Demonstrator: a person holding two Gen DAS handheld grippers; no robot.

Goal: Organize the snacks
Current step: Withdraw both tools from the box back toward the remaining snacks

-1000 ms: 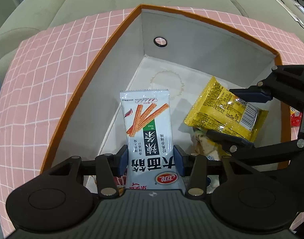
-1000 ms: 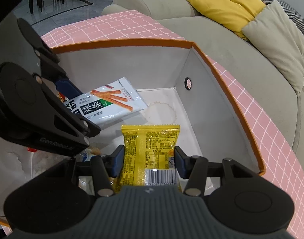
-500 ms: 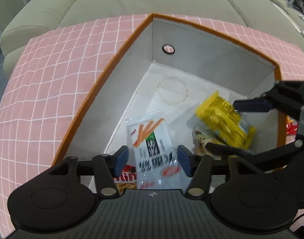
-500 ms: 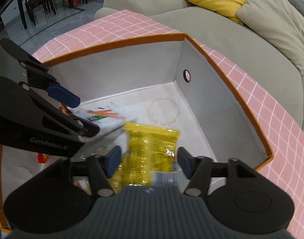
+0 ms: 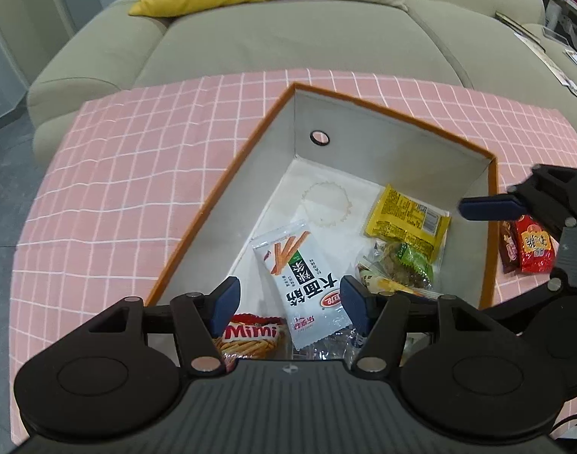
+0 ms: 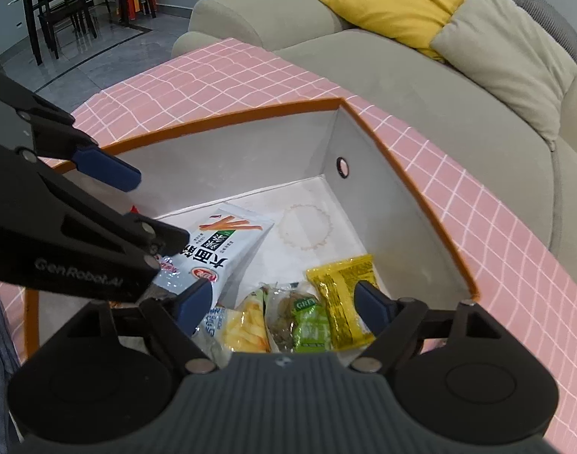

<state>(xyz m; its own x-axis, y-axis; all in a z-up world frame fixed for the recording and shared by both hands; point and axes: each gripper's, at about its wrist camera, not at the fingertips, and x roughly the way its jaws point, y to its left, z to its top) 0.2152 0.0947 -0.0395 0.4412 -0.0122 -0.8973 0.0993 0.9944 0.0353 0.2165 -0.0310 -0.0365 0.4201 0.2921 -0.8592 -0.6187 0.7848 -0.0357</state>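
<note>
Little can be spoiled inside the orange-rimmed box (image 5: 489, 227), yet two risks may be judged: the two hand-held grippers hang close together above it and could be knocked against each other, and the red packets (image 5: 530, 244) left on the pink checked tabletop (image 5: 137, 174) beside the box could be overlooked. The left hand-held gripper (image 5: 286, 300) is seen with its jaws parted wide and opening, nothing pressed between them; the white stick-snack packet (image 5: 303, 280) lies free on the box floor directly below the gap. The right hand-held gripper (image 6: 282, 299) is likewise spread and opening, empty, with the yellow packet (image 6: 343, 295) lying flat beneath its right finger, beside other snacks.
</note>
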